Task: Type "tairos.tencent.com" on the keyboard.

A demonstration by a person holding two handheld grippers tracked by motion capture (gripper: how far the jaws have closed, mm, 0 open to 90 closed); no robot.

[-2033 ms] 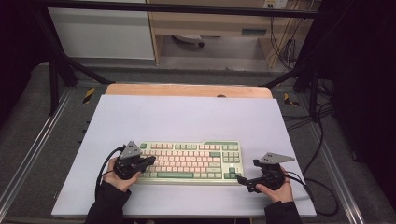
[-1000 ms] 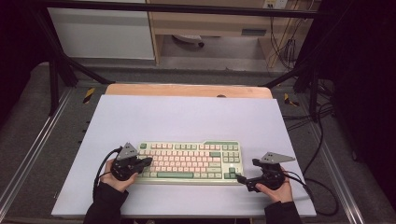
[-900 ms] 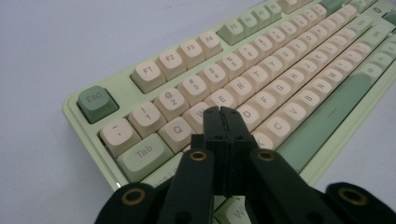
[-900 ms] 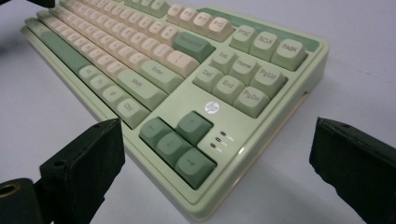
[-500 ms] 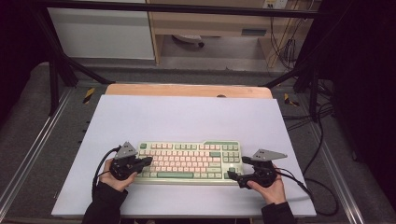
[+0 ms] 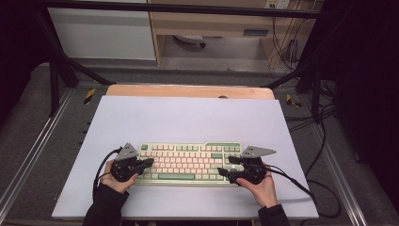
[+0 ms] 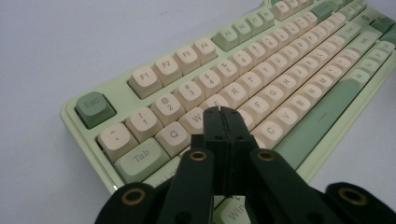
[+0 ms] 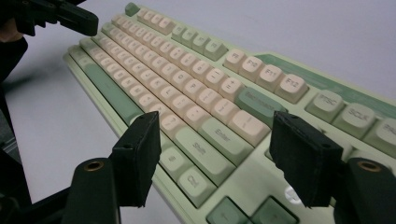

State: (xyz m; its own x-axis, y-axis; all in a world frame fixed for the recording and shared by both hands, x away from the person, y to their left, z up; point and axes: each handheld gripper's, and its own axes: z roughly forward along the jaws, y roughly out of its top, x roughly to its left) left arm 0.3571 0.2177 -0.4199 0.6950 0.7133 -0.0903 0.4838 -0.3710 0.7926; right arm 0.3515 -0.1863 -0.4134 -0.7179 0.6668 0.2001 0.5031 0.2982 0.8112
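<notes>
A: A pale sheet covers the table (image 6: pixel 188 117), with dark floor and cables around it. From above, the keyboard (image 6: pixel 188 162) lies flat at the near edge, between the two grippers.

B: And the hands?

A: The left hand (image 6: pixel 115 181) rests at the keyboard's left end, its left gripper (image 6: pixel 149 162) pointing in over the keys. The right hand (image 6: pixel 258 186) holds the right gripper (image 6: pixel 225 165) level at the right end.

B: The left gripper view?

A: Its jaws are pressed together with nothing between them, tips just above the letter rows, Tab and Q beside them.

B: The right gripper view?

A: Jaws apart and just been closing, nothing clamped; the Enter and Shift keys (image 8: pixel 205 149) lie between and beyond the pads (image 8: pixel 140 154).

B: How would the keyboard handle?

A: I'd judge it stiff, fairly light, with smooth plastic. The keycaps could pop off, so grip the case edge at the short ends, not the keys.
</notes>
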